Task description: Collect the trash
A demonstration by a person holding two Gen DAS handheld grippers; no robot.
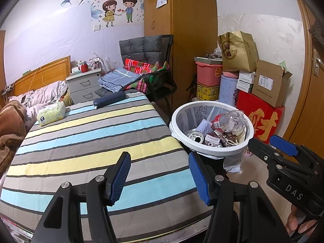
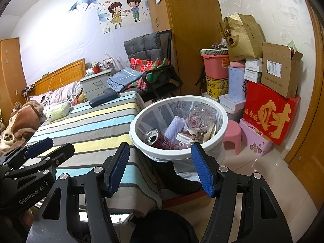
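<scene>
Both grippers, left (image 1: 160, 179) and right (image 2: 161, 170), fingers apart, empty; bin (image 2: 222, 125) full, bed (image 1: 91, 133) clear; next likely lifting liner

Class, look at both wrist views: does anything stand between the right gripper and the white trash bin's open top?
Nothing visible does. The right gripper is open and empty, and the white trash bin sits just ahead, its top uncovered, with a can and a plastic bottle inside.

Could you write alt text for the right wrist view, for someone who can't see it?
An open, empty claw points at a white bin holding a can and a plastic bottle, beside a striped bed. Boxes are stacked behind.
</scene>
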